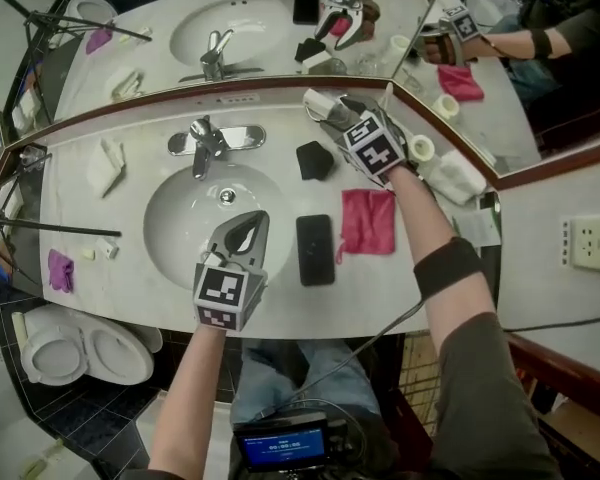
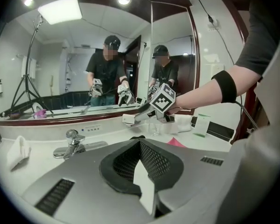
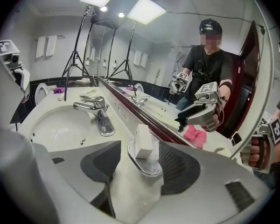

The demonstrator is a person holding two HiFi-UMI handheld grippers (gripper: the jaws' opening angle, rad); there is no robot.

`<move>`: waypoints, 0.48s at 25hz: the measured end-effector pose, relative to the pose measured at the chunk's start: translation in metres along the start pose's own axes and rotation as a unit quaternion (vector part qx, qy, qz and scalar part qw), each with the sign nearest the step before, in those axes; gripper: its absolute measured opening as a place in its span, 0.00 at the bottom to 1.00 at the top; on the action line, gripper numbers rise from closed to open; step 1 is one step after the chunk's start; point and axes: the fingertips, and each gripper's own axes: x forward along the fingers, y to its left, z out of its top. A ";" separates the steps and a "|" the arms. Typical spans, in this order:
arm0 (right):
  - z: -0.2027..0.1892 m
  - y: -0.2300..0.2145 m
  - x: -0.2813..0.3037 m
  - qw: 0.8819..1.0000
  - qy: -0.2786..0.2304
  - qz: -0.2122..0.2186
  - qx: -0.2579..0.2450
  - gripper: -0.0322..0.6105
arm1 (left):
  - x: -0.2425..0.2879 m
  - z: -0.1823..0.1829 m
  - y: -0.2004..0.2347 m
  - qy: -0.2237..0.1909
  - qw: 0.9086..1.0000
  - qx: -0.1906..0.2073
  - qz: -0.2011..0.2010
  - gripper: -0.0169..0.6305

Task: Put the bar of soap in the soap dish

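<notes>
A white bar of soap (image 3: 143, 141) stands on its edge in the small silver soap dish (image 3: 149, 168), which sits on the counter just in front of the mirror. My right gripper (image 3: 141, 154) is open; one jaw is on each side of the bar and neither touches it. In the head view the right gripper (image 1: 328, 108) is at the back of the counter, with the soap (image 1: 315, 99) at its tips. My left gripper (image 1: 248, 226) hovers over the sink's front edge. Its jaws are shut and hold nothing, as the left gripper view shows (image 2: 144, 181).
A chrome faucet (image 1: 208, 143) stands behind the sink basin (image 1: 180, 218). A black phone (image 1: 315, 249), a pink cloth (image 1: 368, 220) and a small black object (image 1: 314, 160) lie right of the basin. Rolled white towels (image 1: 458, 176) are at the far right and a folded cloth (image 1: 106, 165) at the left.
</notes>
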 end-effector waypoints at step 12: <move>-0.002 -0.007 0.037 1.000 0.021 0.010 -0.020 0.43 | 0.012 -0.006 -0.002 -0.002 1.000 -0.016 0.014 0.03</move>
